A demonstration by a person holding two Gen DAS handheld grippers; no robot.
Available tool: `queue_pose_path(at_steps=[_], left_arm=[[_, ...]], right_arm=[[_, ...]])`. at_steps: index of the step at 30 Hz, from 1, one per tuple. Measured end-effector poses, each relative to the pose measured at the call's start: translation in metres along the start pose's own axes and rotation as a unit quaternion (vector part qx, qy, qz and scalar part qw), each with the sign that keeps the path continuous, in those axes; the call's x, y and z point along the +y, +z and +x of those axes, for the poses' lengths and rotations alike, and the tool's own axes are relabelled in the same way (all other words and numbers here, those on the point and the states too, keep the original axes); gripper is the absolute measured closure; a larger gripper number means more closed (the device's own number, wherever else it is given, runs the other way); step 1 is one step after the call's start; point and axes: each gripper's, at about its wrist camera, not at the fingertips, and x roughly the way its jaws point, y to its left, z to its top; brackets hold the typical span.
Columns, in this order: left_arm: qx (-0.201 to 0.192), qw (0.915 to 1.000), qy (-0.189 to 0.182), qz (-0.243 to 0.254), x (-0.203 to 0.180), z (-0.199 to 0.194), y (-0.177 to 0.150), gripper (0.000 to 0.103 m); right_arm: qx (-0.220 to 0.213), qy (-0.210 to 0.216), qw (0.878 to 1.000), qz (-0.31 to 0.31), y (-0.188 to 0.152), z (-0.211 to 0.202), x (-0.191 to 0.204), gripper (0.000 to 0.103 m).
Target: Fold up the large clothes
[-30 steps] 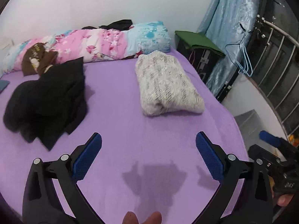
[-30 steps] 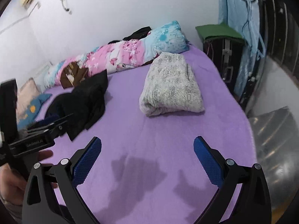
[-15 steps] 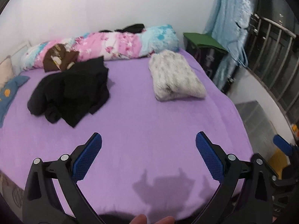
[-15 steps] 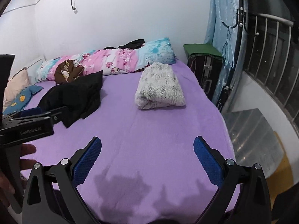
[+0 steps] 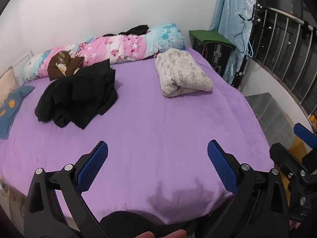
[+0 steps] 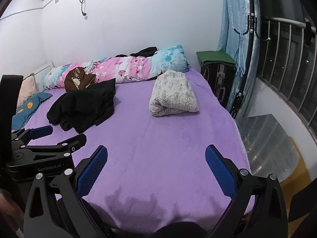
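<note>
A crumpled black garment (image 5: 79,95) (image 6: 85,105) lies in a heap on the left half of the purple bed (image 5: 158,123) (image 6: 168,138). A folded grey-white knit sweater (image 5: 182,73) (image 6: 172,94) rests at the bed's far right. My left gripper (image 5: 157,162) hangs open above the bed's near edge, holding nothing. My right gripper (image 6: 156,164) is likewise open and empty over the near edge. The left gripper's body (image 6: 39,150) shows at the left of the right wrist view, and the right gripper's body (image 5: 293,162) at the right edge of the left wrist view.
A pink-and-blue floral quilt roll (image 5: 111,47) lies along the wall with a brown garment (image 5: 63,63) on it. A blue cushion (image 5: 11,107) sits at the left. A dark case under a green cloth (image 5: 214,45), a blue curtain (image 5: 231,19) and window bars (image 5: 287,59) stand to the right.
Both grippers have pulled back and risen from the bed, so more of the mattress and its near edge show. Both stayed open; the clothes have not moved.
</note>
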Motion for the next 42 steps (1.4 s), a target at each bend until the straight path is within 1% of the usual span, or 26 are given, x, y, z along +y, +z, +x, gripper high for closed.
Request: queue_pose_path(at_steps=[3,6,9,13,15,20,23,31,35,39,42], left_arm=[[-0.008,1.0,0.0,-0.003,0.001,-0.009,-0.002,0.006],[-0.022,0.9997,0.01,0.0,0.001,-0.017,-0.002,0.006],[-0.022,0.9997,0.007,-0.005,0.003,-0.021,-0.004,0.006],[-0.031,0.9993,0.022,0.006,0.002,-0.023,-0.006,0.006],[-0.03,0.9994,0.018,0.002,0.002,-0.023,-0.006,0.006],[-0.037,0.999,0.023,0.006,0.002,-0.025,-0.007,0.006],[-0.042,0.999,0.012,0.007,0.0,-0.026,-0.007,0.006],[-0.039,0.9992,0.01,0.003,0.004,-0.024,-0.006,0.006],[-0.046,0.999,0.003,-0.002,0.007,-0.026,-0.004,0.006],[-0.044,0.9989,0.017,0.006,0.004,-0.025,-0.002,0.006],[-0.038,0.9992,0.014,0.003,0.004,-0.023,-0.001,0.006]], right_arm=[[-0.001,0.005,1.0,-0.003,-0.003,-0.003,0.004,0.006],[-0.003,0.006,1.0,-0.007,-0.006,-0.004,0.008,0.006],[-0.006,0.002,1.0,-0.015,-0.008,-0.006,0.012,0.006],[-0.008,0.007,1.0,-0.011,-0.008,-0.007,0.013,0.006],[-0.008,0.006,1.0,-0.013,-0.009,-0.007,0.014,0.006],[-0.005,0.012,1.0,-0.013,-0.008,-0.006,0.013,0.006],[-0.001,0.019,1.0,-0.007,-0.008,-0.005,0.012,0.006],[-0.002,0.02,1.0,-0.004,-0.008,-0.003,0.011,0.006],[0.0,0.02,1.0,-0.002,-0.008,-0.002,0.011,0.006],[0.0,0.02,1.0,-0.001,-0.008,-0.002,0.011,0.006],[0.001,0.022,1.0,0.0,-0.008,-0.001,0.01,0.006]])
